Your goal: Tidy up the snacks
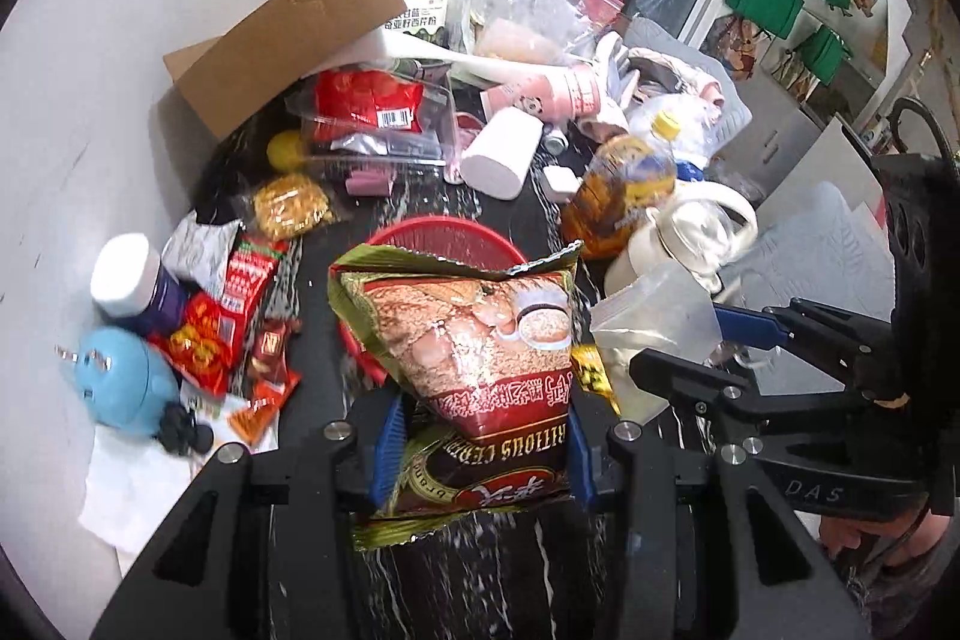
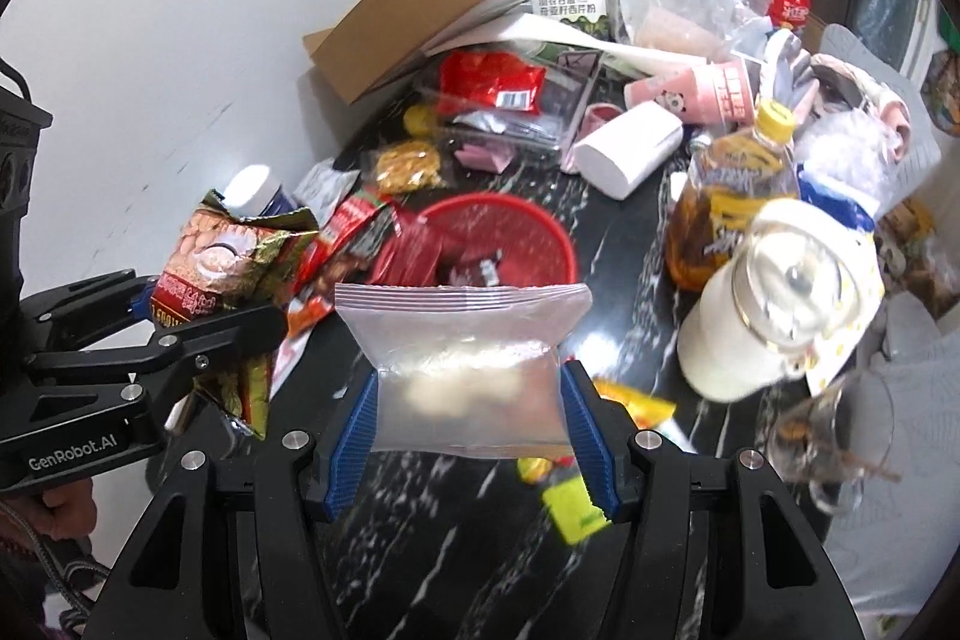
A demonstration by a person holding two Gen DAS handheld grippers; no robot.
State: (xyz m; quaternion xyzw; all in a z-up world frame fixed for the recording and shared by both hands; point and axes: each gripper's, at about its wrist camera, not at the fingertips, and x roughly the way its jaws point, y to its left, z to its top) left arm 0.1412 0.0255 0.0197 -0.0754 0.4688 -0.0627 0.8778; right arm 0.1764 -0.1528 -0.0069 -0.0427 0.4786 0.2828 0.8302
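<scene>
My left gripper [image 1: 480,454] is shut on a green and brown cereal bag [image 1: 474,340], held up above the black marble table [image 1: 456,580]. The same cereal bag [image 2: 222,250] shows at the left of the right wrist view, pinched in the left gripper [image 2: 198,316]. My right gripper [image 2: 471,436] is shut on a clear zip bag [image 2: 468,370] with pale pieces inside; the zip bag [image 1: 654,334] appears at the right of the left wrist view. A red basket [image 2: 516,232] with a few dark and red packets in it sits on the table behind both bags.
Loose snack packets [image 1: 228,316], a white-capped jar [image 1: 129,280] and a blue round object [image 1: 120,382] lie at the left by the wall. A cardboard box [image 2: 408,16], clear container [image 1: 372,118], oil bottle [image 2: 732,196], white jug [image 2: 774,304] and a glass [image 2: 840,430] crowd the back and right.
</scene>
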